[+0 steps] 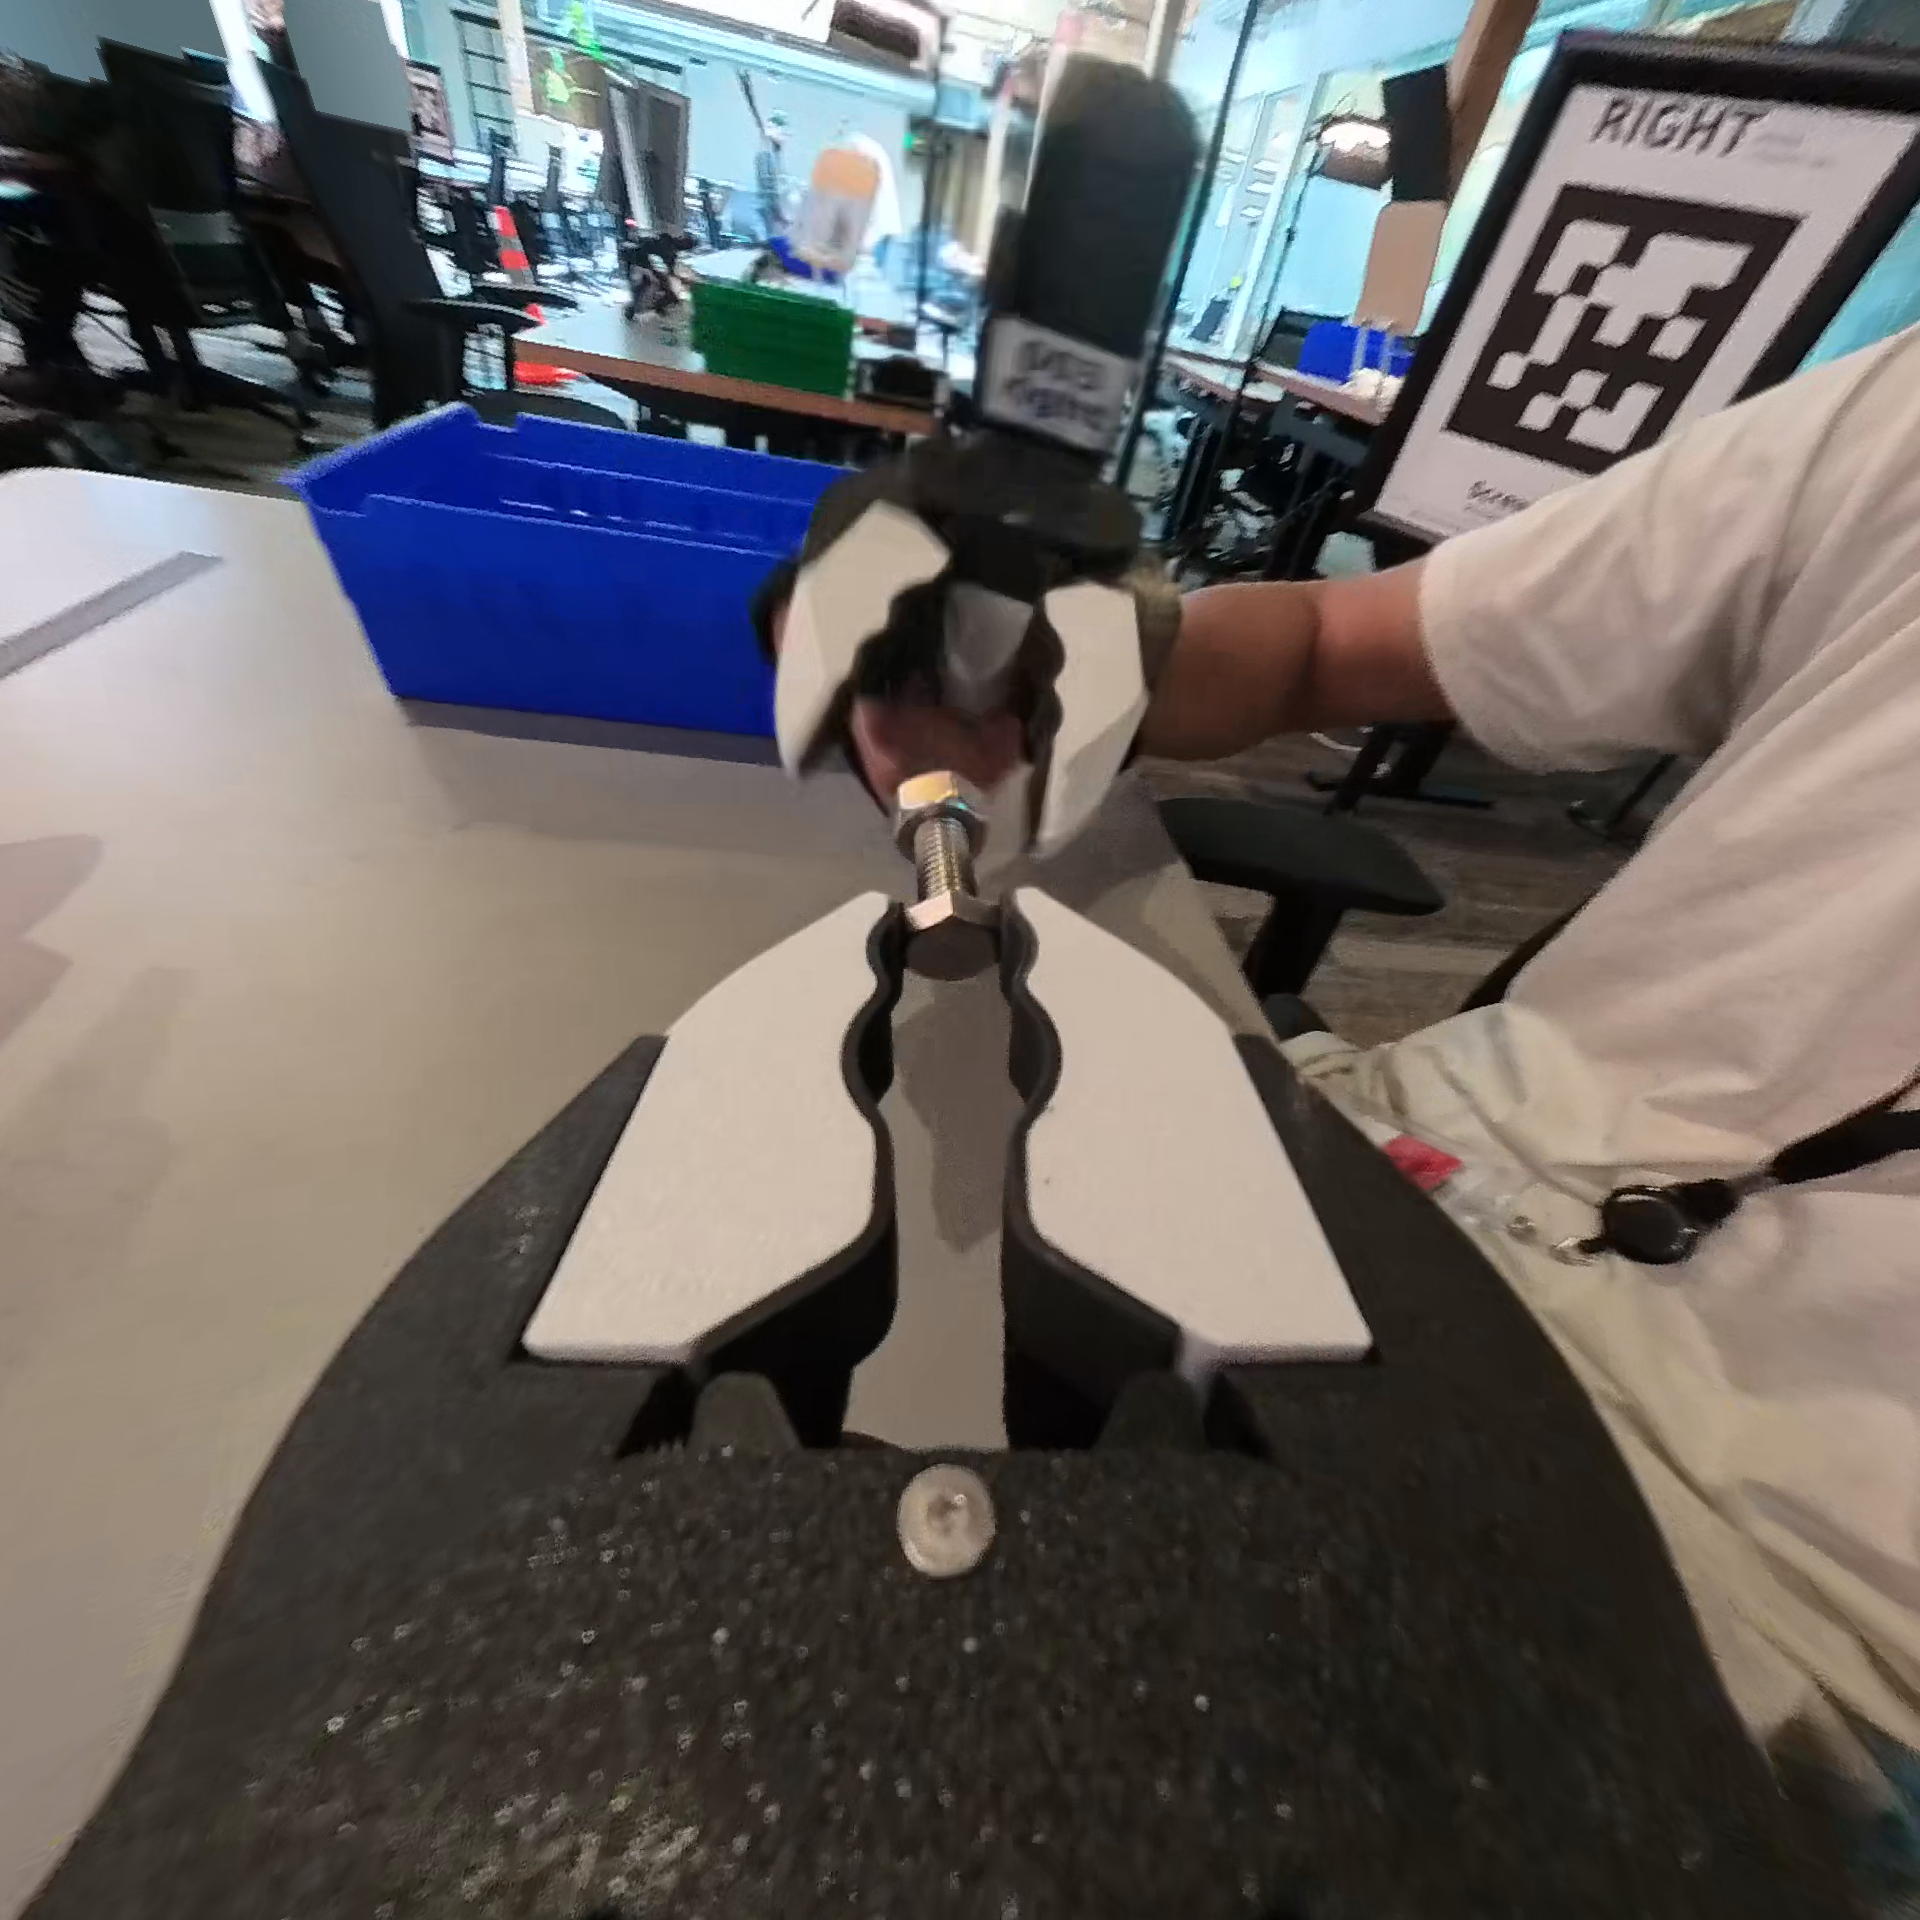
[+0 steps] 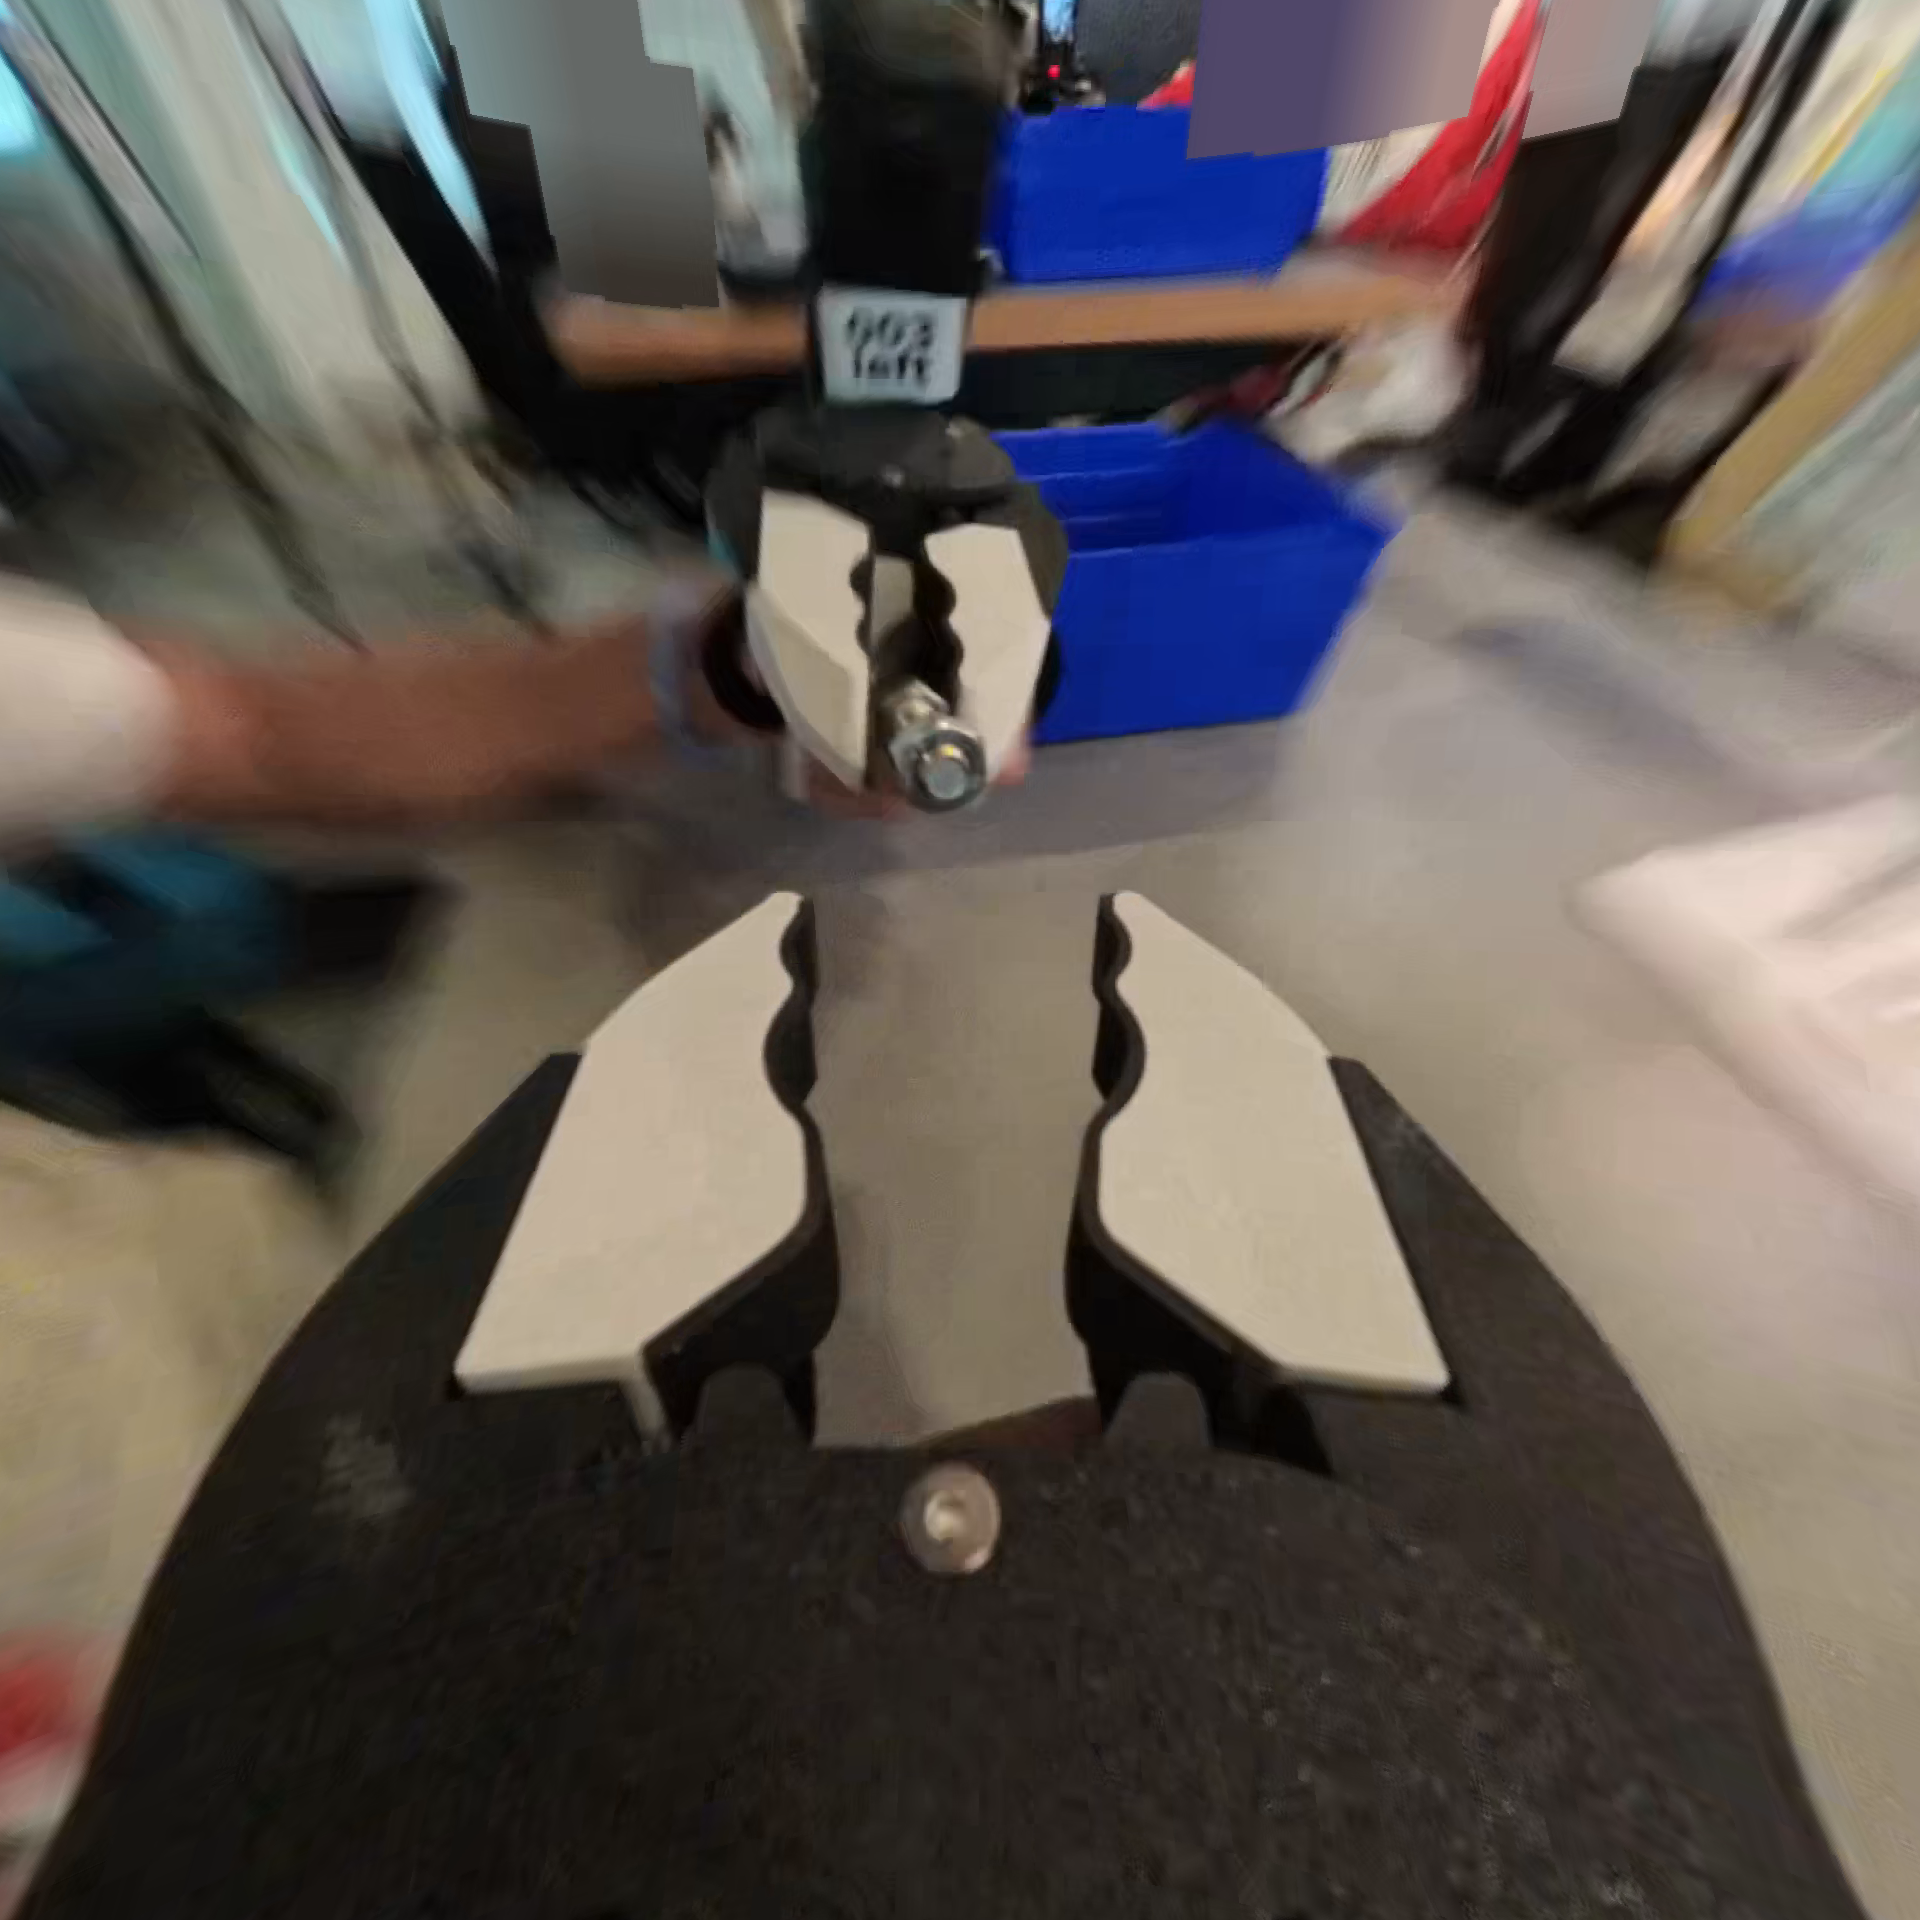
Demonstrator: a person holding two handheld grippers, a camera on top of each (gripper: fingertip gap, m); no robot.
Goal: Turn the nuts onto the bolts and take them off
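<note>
My left gripper is shut on the hex head of a steel bolt and holds it above the table. The threaded shaft points away from it. A steel nut sits at the far end of the shaft. My right gripper is open and empty. It faces the bolt's end, with the nut just ahead of its fingertips and not between them. In the left wrist view the right gripper shows beyond the nut with its jaws spread. In the right wrist view the left gripper grips the bolt. That view is blurred.
A blue plastic bin stands on the white table behind the grippers, and it also shows in the right wrist view. A person's arm in a white sleeve reaches in from the right. A framed marker board stands at the right.
</note>
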